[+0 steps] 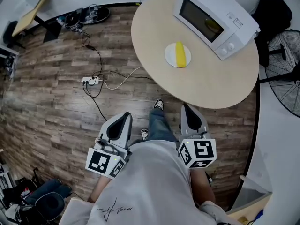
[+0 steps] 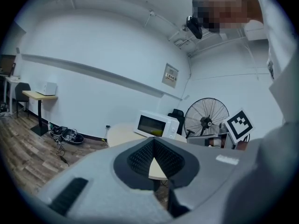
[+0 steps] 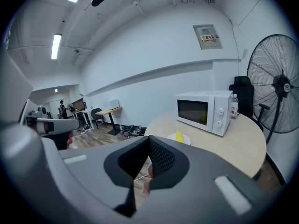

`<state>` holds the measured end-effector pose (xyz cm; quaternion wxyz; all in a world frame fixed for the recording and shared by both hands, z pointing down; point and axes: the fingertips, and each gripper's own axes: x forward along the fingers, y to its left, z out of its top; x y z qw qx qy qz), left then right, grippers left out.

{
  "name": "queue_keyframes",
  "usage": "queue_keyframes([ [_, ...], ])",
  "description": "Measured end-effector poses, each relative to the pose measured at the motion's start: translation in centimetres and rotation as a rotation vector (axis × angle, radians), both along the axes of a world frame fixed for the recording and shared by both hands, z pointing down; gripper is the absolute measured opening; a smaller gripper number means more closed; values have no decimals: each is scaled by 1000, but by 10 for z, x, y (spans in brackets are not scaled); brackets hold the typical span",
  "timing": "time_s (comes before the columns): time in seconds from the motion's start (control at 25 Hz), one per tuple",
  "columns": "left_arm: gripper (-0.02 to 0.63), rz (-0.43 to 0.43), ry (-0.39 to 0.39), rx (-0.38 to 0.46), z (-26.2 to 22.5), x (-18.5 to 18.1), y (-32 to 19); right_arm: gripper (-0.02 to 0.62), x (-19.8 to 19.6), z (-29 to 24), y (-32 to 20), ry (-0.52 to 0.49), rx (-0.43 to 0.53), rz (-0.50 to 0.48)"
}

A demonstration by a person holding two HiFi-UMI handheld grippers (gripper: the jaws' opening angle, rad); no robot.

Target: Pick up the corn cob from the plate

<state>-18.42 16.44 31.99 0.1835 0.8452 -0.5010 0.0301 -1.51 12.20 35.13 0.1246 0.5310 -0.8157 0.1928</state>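
A yellow corn cob [image 1: 180, 54] lies on a small white plate [image 1: 169, 55] near the middle of a round beige table [image 1: 197, 83]. In the right gripper view the corn cob [image 3: 180, 136] and plate [image 3: 187, 139] show just past the jaws, on the table in front of the microwave. My left gripper [image 1: 126, 116] and right gripper [image 1: 186, 108] are low by my body, short of the table's near edge. Both are shut with nothing between the jaws. In the left gripper view the left gripper [image 2: 153, 141] hides the plate.
A white microwave [image 1: 215, 18] stands on the table behind the plate. A standing fan [image 1: 283, 69] is at the right. A power strip with cables [image 1: 91, 81] lies on the wooden floor at the left. A dark bag [image 1: 44, 198] sits at the lower left.
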Motion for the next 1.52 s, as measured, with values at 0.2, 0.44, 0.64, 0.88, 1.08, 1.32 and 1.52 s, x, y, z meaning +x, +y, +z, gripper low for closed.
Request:
queue_keyframes([
  [0.2, 2, 28, -19, -3, -1, 9, -45, 9, 5, 0, -38, -38, -14, 7],
  [0.44, 3, 34, -2, 8, -10, 18, -92, 9, 13, 1, -78, -59, -24, 19],
  [0.64, 3, 44, -17, 10, -9, 32, -128, 9, 26, 0, -110, -79, -20, 21],
  [0.88, 2, 48, 25, 11, -20, 51, -169, 10, 43, 1, -148, -67, -15, 28],
  [1.08, 2, 58, 17, 7, -16, 68, -197, 11, 58, 7, -171, -92, -23, 31],
  [1.32, 2, 66, -9, -23, -3, 81, -213, 11, 71, 21, -187, -115, -41, 40],
  [1.52, 2, 93, -52, -52, 6, 96, -216, 11, 75, 26, -193, -128, -37, 42],
])
